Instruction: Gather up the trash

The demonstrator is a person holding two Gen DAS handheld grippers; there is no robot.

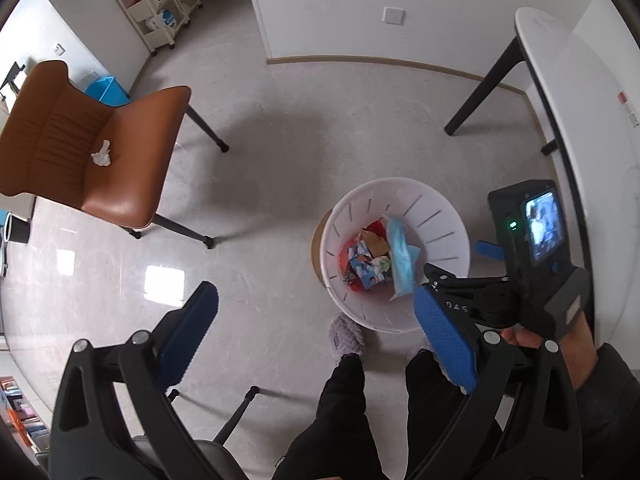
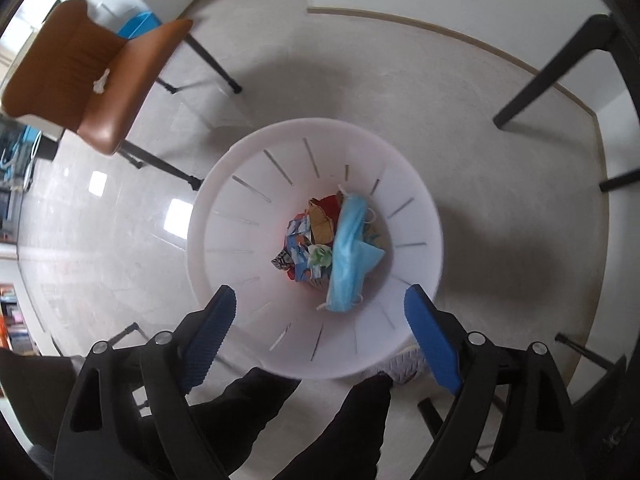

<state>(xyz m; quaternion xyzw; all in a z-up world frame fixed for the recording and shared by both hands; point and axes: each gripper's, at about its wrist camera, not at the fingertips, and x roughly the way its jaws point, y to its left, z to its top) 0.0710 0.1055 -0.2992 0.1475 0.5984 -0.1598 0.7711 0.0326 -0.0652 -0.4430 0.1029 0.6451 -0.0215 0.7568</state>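
Note:
A white slotted trash bin (image 1: 440,208) (image 2: 248,216) stands on the floor and holds colourful wrappers (image 2: 304,244) and a blue face mask (image 1: 400,260) (image 2: 352,248). A crumpled white tissue (image 1: 102,155) (image 2: 101,82) lies on the seat of a brown chair (image 1: 120,140) (image 2: 120,68) to the left. My left gripper (image 1: 316,320) is open and empty above the floor, left of the bin. My right gripper (image 2: 320,312) is open and empty directly over the bin's near rim; its body also shows in the left wrist view (image 1: 532,240).
A white table (image 1: 580,92) with black legs (image 2: 552,72) stands at the right. A white shelf cart (image 1: 160,0) is against the far wall, and a blue box (image 1: 106,90) sits behind the chair. The person's legs (image 1: 344,408) and slippers are below the bin.

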